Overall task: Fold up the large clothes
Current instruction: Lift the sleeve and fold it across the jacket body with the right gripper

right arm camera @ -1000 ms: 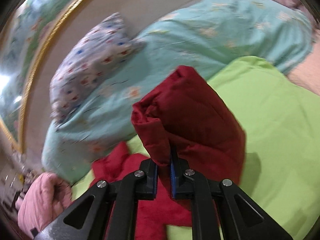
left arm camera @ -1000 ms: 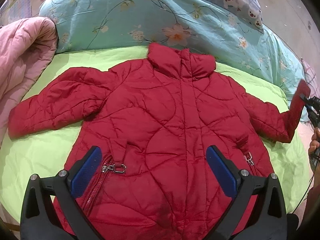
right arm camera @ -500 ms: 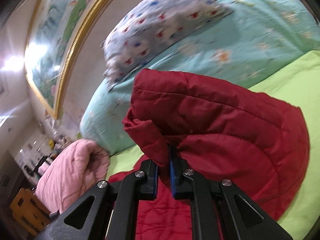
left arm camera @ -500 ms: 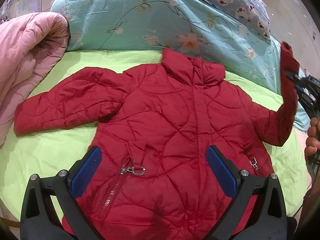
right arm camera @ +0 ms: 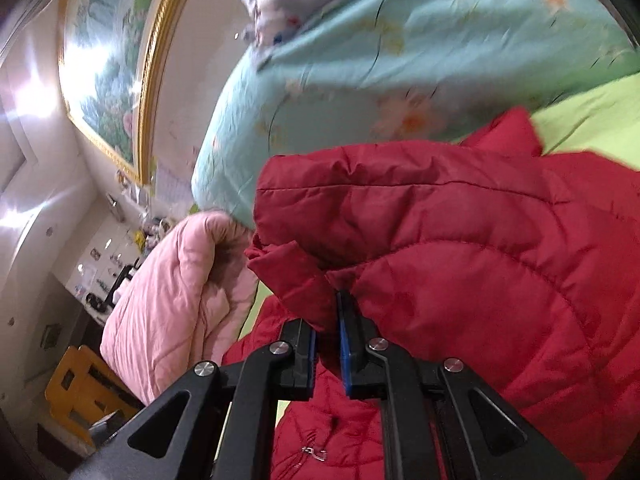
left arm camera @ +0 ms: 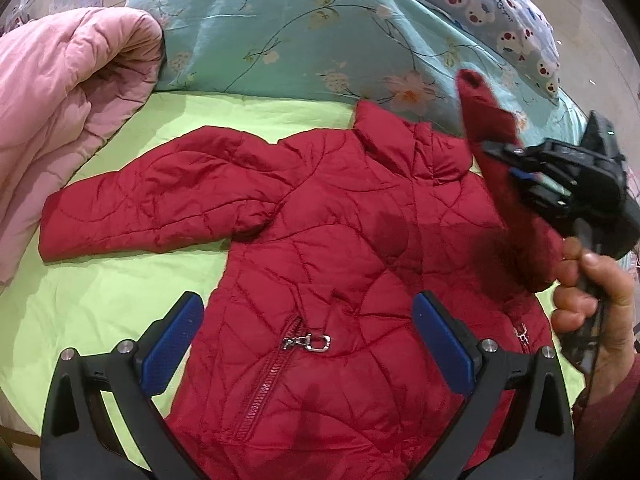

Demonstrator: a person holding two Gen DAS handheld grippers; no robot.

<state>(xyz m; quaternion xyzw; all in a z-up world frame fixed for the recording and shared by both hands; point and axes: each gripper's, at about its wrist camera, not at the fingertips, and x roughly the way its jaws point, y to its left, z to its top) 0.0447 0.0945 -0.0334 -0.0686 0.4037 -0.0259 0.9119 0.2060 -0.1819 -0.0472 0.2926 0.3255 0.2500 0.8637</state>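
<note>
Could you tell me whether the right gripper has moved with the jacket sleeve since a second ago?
Yes. In the left wrist view the right gripper, shut on the sleeve, has swung inward from the bed's edge to over the red jacket, near its collar.

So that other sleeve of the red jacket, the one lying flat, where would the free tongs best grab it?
Probably at the cuff end of the flat sleeve on the red quilted jacket, coming in from the outer side over the green sheet. That end lies open and clear of the body, a thin edge for the open left tongs to pinch, as the right tongs already pinch theirs.
</note>
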